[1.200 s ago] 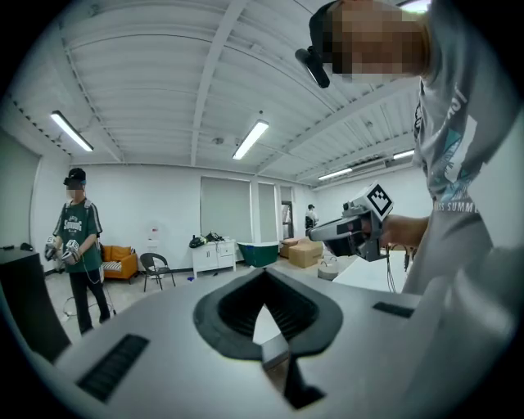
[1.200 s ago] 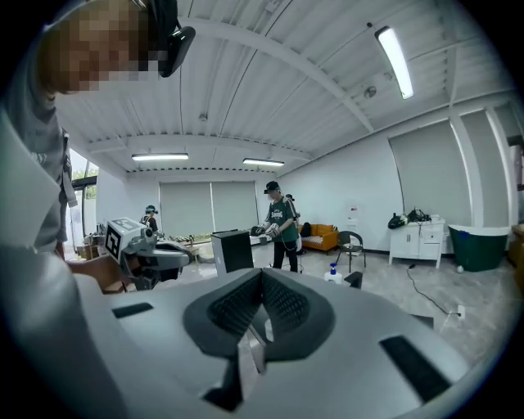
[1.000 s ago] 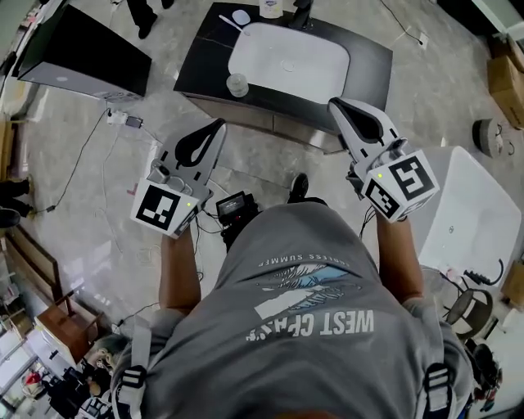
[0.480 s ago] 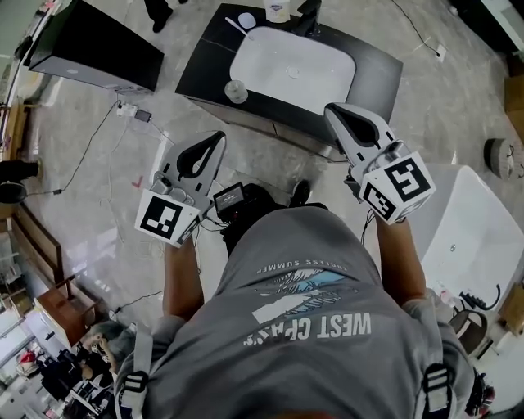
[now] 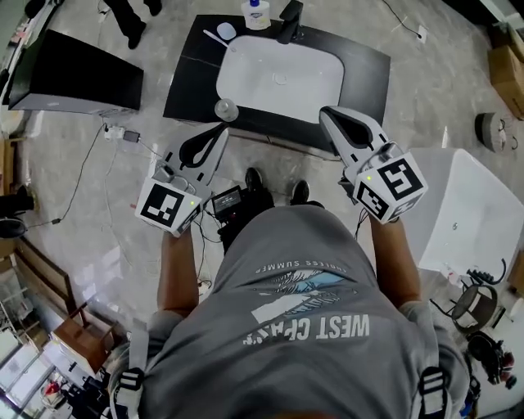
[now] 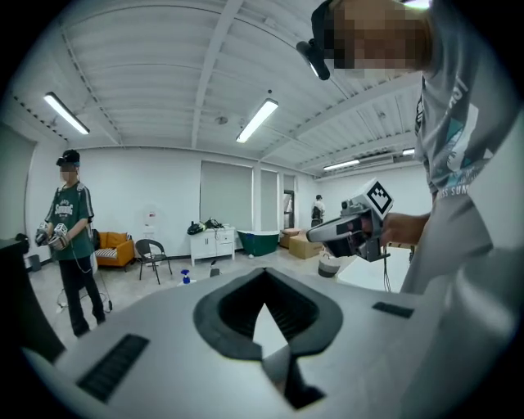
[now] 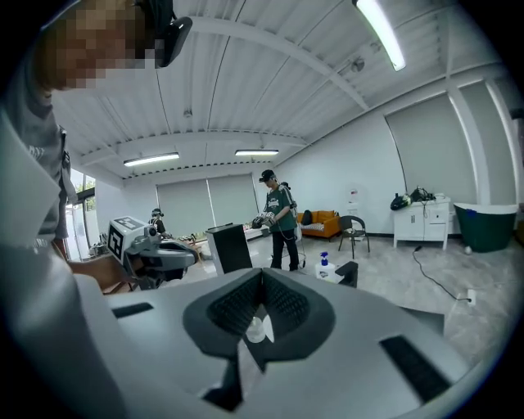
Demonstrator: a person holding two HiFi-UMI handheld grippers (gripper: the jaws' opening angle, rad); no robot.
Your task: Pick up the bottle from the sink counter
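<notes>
**Both tools closed, bottle at the back of the surface**

The bottle [image 5: 255,11] is a short white cylinder with a blue label. It stands upright at the back edge of the dark, matte surface [image 5: 368,69], just beside the black faucet [image 5: 288,20]. In front of them is the white basin [image 5: 278,78], a smooth rounded rectangle. A small clear glass [image 5: 226,109] stands at the front left corner of the surface. A small white object with a round head [image 5: 223,31] lies near the back left, and I cannot tell what it is. The floor [image 5: 106,204] is glossy grey stone with pale veins. At the right there is a smooth white bathtub [image 5: 471,221].

The left tool [image 5: 214,135] and the right tool [image 5: 327,116] have pale grey plastic bodies and black ribbed pads. Each carries a cube with square black-and-white markers. On both tools the jaws are pressed together and hold nothing. Both tools are well apart from the bottle. In the head view the tip of the right tool overlaps the front edge of the surface.

Compared with one second ago, the surface lies lower in the head view. The bottle was then cut by the top border and now shows almost whole — the person has come closer. Two black shoes [image 5: 300,192] show now, where earlier only one did. The jaws are together as before.
</notes>
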